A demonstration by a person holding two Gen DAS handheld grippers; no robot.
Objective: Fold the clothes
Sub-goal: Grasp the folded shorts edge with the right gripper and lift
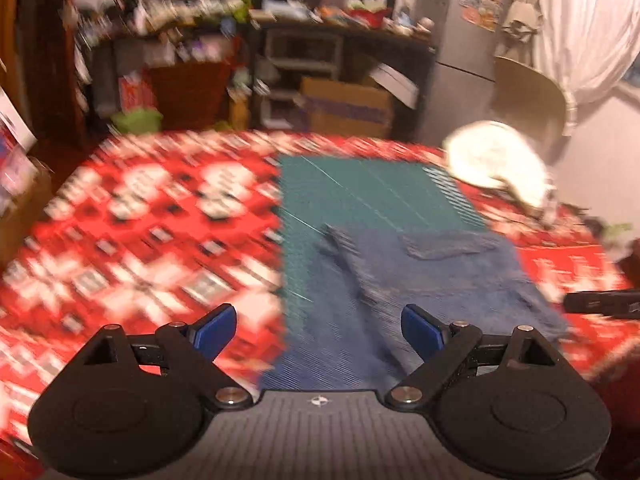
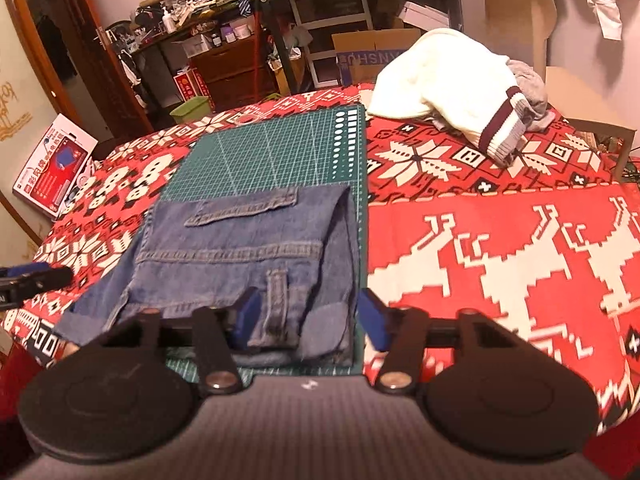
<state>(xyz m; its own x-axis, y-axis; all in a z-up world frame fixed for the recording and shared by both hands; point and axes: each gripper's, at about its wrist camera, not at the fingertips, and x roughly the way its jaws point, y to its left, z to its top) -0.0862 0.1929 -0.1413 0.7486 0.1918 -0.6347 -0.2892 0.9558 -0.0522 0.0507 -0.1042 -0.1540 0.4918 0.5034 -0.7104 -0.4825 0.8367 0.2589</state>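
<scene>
A folded blue denim garment lies on the green cutting mat, with its pocket flap and seams facing up. My right gripper hovers at the garment's near edge. Its blue pads stand partly apart with the denim edge and a belt loop between them, and no squeeze shows. In the blurred left wrist view the denim is ahead and to the right. My left gripper is wide open above the mat's left edge and holds nothing. Each gripper's tip shows in the other's view: the left gripper and the right gripper.
A red and white patterned cloth covers the table. A heap of white and grey clothes lies at the far right, beside a beige chair. Cluttered shelves and boxes stand behind the table. A red and white box leans at the left.
</scene>
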